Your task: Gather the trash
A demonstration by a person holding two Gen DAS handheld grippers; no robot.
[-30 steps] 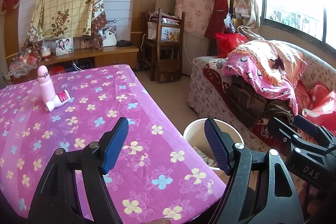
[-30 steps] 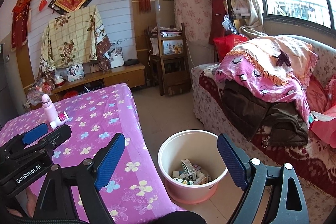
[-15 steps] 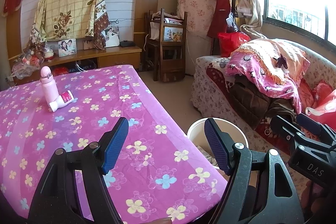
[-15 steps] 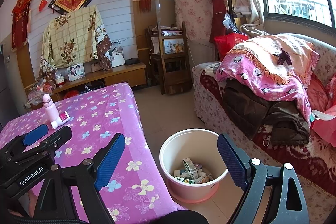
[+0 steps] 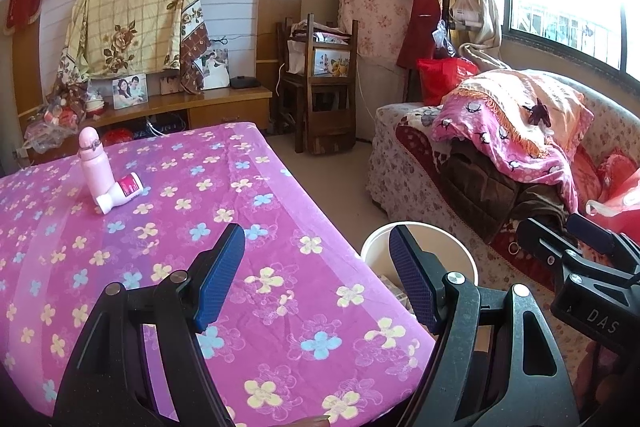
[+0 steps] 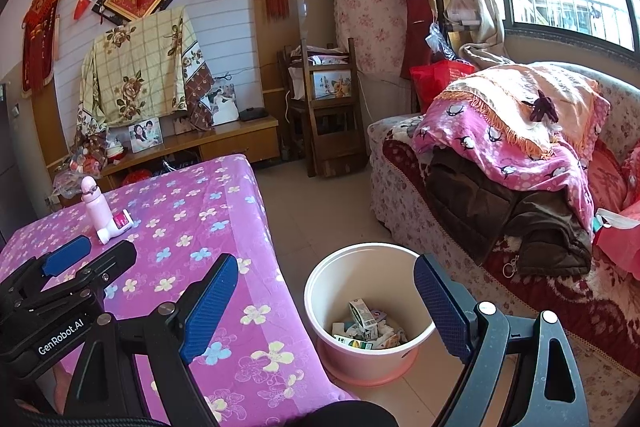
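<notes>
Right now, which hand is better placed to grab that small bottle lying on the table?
Left. The left gripper, open and empty, is over the table facing the small bottle; the right gripper hangs over the bin.

Two black handheld grippers: the left gripper (image 5: 316, 281) and right gripper (image 6: 324, 303) each carry ridged blue pads (image 6: 206, 307) on angular black arms fixed with silver screws (image 5: 454, 277); white lettering reads "GenRobot.AI" and "DAS" on their housings.
</notes>
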